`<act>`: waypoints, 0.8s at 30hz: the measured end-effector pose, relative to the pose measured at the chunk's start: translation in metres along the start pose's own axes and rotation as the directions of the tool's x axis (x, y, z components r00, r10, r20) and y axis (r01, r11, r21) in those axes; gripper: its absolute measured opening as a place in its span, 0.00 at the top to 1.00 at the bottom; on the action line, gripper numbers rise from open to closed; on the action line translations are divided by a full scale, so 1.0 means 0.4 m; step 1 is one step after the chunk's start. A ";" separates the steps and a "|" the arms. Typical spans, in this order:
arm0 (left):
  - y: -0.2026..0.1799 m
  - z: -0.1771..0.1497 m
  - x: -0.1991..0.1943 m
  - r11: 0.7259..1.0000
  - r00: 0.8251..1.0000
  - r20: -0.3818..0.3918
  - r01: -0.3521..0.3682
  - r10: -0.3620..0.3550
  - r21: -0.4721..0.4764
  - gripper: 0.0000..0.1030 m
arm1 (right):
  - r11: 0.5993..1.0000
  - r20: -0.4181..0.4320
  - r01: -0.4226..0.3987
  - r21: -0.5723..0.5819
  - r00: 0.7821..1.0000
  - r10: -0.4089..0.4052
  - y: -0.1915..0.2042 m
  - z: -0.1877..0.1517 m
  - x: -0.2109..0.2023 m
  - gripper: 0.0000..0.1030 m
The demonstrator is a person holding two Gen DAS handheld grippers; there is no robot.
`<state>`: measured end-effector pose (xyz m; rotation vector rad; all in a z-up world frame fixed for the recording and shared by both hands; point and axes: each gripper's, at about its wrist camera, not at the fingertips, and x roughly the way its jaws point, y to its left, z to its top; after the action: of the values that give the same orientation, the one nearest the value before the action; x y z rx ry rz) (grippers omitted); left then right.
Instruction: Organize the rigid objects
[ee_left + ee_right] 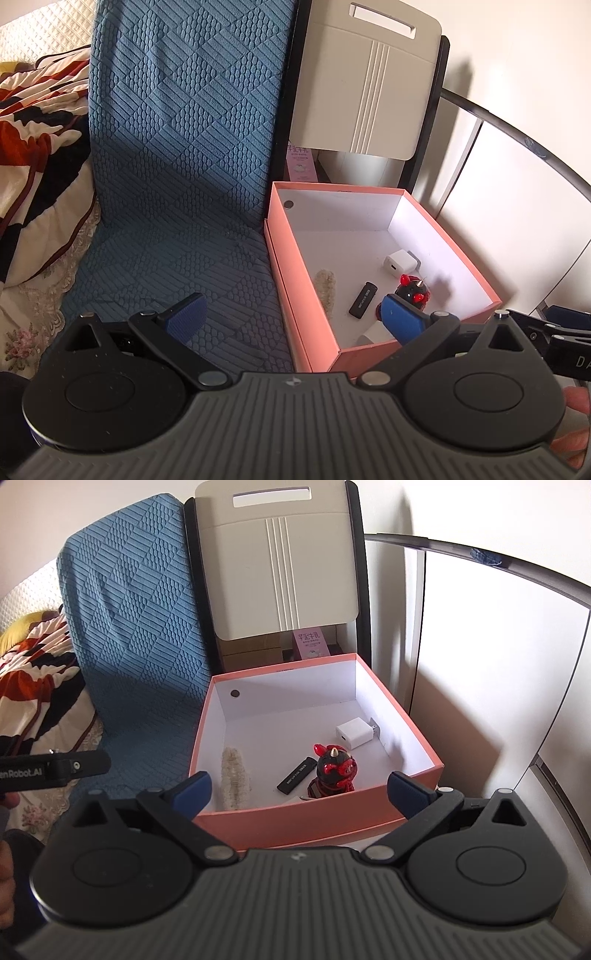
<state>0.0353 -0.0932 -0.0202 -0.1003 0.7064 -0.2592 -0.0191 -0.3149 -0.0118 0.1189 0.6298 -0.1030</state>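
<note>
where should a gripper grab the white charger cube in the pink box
Grip the white charger across its two flat side faces, coming straight down from above. It lies on the floor of the pink box near the right wall, prongs toward that wall, so a side approach looks blocked. The right gripper is open and probably the nearer one.

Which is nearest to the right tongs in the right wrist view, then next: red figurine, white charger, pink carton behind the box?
1. Red figurine, in the pink box near its front wall, just ahead of the open right tongs.
2. White charger, deeper in the box, right side.
3. Pink carton, outside, behind the box's back wall.
</note>
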 end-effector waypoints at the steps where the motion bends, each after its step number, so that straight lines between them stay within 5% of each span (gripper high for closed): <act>1: 0.000 0.000 0.000 1.000 1.000 0.000 0.000 0.000 0.000 0.01 | 1.000 0.000 -0.001 0.002 1.000 0.001 -0.001 0.000 0.000 0.00; 24: -0.006 -0.001 0.000 1.000 1.000 -0.001 0.017 -0.017 0.012 0.01 | 1.000 -0.009 -0.024 -0.018 1.000 0.024 0.009 0.005 0.006 0.00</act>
<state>0.0346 -0.0953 -0.0199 -0.0951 0.7048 -0.2799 -0.0157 -0.3117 -0.0114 0.1091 0.6381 -0.0736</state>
